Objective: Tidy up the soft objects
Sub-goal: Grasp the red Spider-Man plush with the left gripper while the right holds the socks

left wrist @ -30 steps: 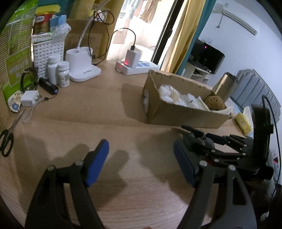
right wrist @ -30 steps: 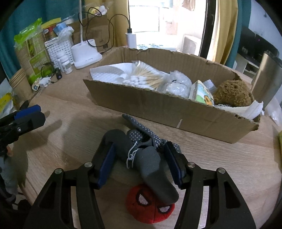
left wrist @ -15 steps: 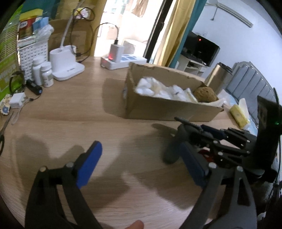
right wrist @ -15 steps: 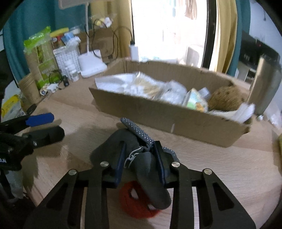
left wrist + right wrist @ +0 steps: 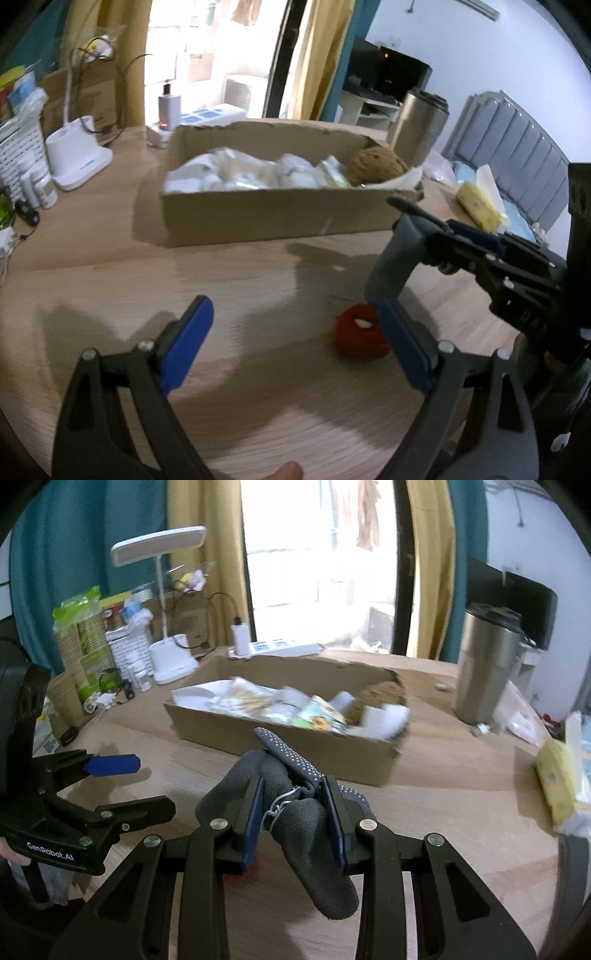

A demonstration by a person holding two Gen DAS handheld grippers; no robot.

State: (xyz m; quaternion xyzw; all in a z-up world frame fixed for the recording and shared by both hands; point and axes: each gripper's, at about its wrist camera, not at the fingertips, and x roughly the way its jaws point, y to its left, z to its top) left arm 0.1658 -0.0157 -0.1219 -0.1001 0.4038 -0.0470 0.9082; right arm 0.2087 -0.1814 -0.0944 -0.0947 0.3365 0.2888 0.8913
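Grey socks [image 5: 291, 812] now hang clamped in the right gripper [image 5: 295, 812], lifted off the bench [image 5: 443, 812] — its jaws just closed on them. Cardboard box [image 5: 295, 746] waits at twelve o'clock. Left gripper [image 5: 295, 347] has opened wide, jaws apart and empty, near the red plush [image 5: 360, 336].

White lettering reading "GenRobot.AI" runs along the black body of the left gripper [image 5: 110, 786] at the lower left of the right wrist frame. Print on the packets behind is too blurred to read.
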